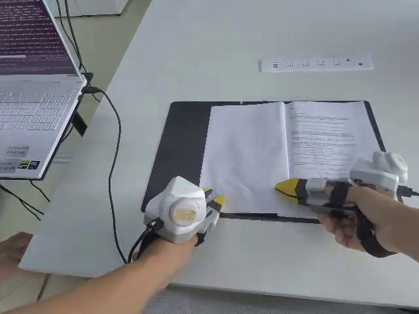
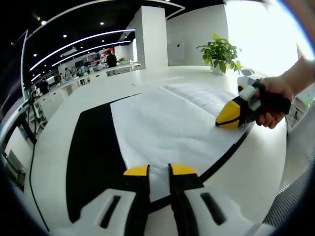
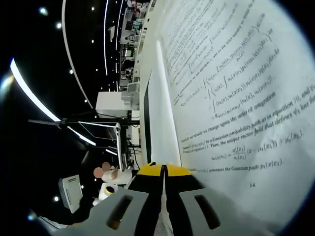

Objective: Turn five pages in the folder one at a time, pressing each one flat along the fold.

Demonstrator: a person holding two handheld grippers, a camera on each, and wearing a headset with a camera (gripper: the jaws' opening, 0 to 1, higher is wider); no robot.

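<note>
At the far left an open laptop (image 1: 33,85) sits at the edge of the pale tabletop (image 1: 196,52), its screen lit. A black cable (image 1: 118,170) runs from beside it across the tabletop toward the near edge.

Next comes the left gripper (image 1: 215,199), held low at the near edge of the folder (image 1: 180,150). In the left gripper view its yellow-tipped jaws stand a little apart and hold nothing, poised right at the near edge of the blank page (image 1: 245,154).

The folder lies open and flat in the middle of the tabletop — black cover bare on the left, the blank page over its middle, a printed page (image 1: 327,134) on the right.

The right gripper (image 1: 286,188) lies low and points left, its tip at the near end of the fold where the two pages meet. In the right gripper view its jaws are closed tight, tip against tip, close over the printed text — page number 14 is legible. Whether a sheet is pinched between them I cannot tell. A hand (image 1: 337,226) grips this gripper from the right.

Beyond the folder, well apart from it, a white power strip (image 1: 317,64) lies on the tabletop.
</note>
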